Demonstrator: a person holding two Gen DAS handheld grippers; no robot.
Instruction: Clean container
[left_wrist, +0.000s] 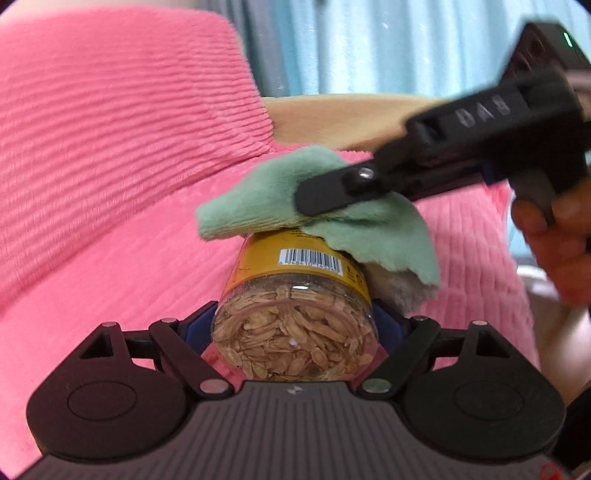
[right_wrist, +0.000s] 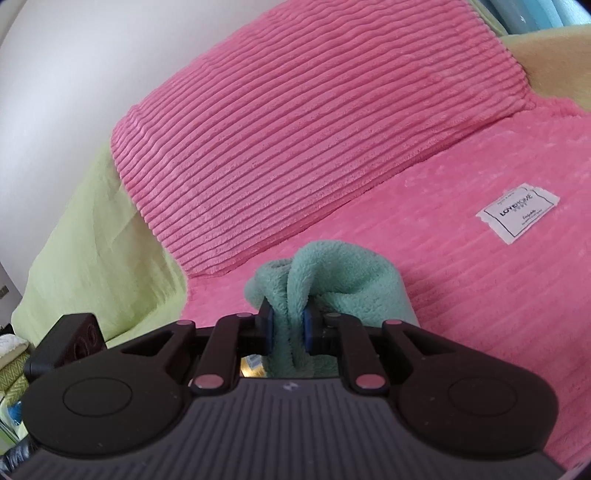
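Clamping jar (left_wrist: 295, 325): left gripper (left_wrist: 295, 332) | right gripper (right_wrist: 288, 325) pinches cloth (right_wrist: 332, 280) on jar's side

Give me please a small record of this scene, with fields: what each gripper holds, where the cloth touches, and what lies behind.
left gripper: shut on the jar, gripped by its sides, clear base toward the camera
jar contents: pale dried slices, visible through the base
jar label: yellow, with a barcode
right gripper: shut on the green cloth
cloth contact: draped over the far end of the jar
surface: pink ribbed blanket with a white tag
background: pink ribbed pillow
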